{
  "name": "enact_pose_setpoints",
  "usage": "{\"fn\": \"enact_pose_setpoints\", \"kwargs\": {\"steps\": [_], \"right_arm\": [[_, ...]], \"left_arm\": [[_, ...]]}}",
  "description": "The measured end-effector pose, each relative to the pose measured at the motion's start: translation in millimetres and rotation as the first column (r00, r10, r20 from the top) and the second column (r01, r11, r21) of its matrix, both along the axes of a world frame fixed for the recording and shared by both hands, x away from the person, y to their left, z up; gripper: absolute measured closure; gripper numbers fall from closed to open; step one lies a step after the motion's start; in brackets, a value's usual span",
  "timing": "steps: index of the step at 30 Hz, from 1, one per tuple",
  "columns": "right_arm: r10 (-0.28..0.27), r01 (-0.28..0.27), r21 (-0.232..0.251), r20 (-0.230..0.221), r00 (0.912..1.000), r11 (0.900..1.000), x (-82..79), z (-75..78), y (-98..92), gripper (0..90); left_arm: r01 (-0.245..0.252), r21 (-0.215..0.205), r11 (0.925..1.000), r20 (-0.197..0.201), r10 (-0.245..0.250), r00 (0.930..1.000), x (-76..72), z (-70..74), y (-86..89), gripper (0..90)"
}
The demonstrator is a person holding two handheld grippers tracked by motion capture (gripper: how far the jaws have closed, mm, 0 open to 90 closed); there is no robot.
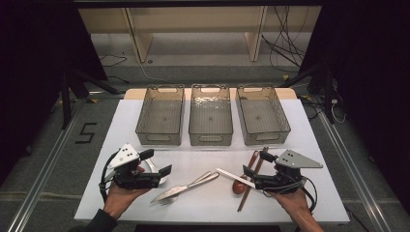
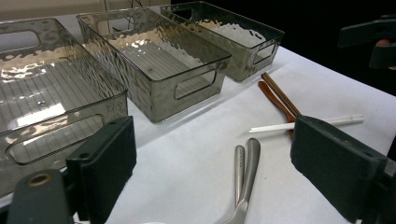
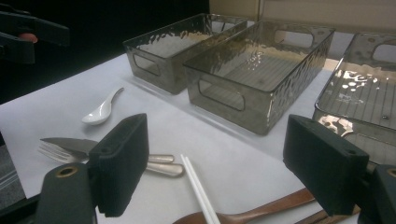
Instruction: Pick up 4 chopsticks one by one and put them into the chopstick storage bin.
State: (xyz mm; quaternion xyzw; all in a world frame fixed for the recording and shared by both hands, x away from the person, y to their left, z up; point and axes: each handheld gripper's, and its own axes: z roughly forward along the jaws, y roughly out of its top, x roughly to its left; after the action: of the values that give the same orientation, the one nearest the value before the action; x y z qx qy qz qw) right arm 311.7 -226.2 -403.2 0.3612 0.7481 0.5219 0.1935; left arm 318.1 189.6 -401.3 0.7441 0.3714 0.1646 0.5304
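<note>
Left claw (image 1: 157, 162): released, jaws standing wide with nothing between them; held in the person's left hand (image 1: 123, 193) low over the near left of the tabletop (image 1: 121, 125).
Right claw (image 1: 255, 163): released, jaws wide apart and gripping nothing; held in the right hand (image 1: 292, 198) over the near right, its jaws above the wooden pieces.
White chopsticks (image 1: 235, 178): a pair lying side by side, just before the right claw's jaws and crossing over the wooden spoon.
Wooden spoon (image 1: 240, 183): flat on the tabletop, bowl toward the person, handle running up toward the bins.
Brown chopsticks (image 1: 252, 181): lying beside the wooden spoon, touching or nearly so; too close to tell.
Knife and fork (image 1: 183, 187): metal, lying together between the two claws, handles pointing toward the right claw, blade and tines toward the near edge.
White spoon (image 3: 100, 112): ceramic, alone near the left claw, well apart from the wooden pieces.
Bins (image 1: 210, 121): three clear ribbed plastic bins with cut-out handles, in a row across the far side, sides nearly touching.
</note>
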Motion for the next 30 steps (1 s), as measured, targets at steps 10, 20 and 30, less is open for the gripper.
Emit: {"fn": "enact_pose_setpoints", "kwargs": {"steps": [10,20,30], "right_arm": [[0.008,-0.008,-0.030,-0.008,0.9999,1.000,1.4,2.6,0.1,24.5],[0.105,-0.107,-0.237,-0.023,0.9943,0.966,8.2,11.7,-1.9,29.7],[0.130,-0.174,-0.408,-0.135,0.9823,0.896,25.4,9.3,-6.3,29.9]], "left_arm": [[-0.001,0.003,1.0000,0.002,0.001,1.0000,0.1,0.1,0.0,13.8],[-0.001,0.006,1.0000,0.002,0.001,1.0000,0.3,0.1,-0.1,13.8],[-0.002,0.008,1.0000,0.001,0.002,1.0000,0.9,-0.4,-0.5,13.8]]}}
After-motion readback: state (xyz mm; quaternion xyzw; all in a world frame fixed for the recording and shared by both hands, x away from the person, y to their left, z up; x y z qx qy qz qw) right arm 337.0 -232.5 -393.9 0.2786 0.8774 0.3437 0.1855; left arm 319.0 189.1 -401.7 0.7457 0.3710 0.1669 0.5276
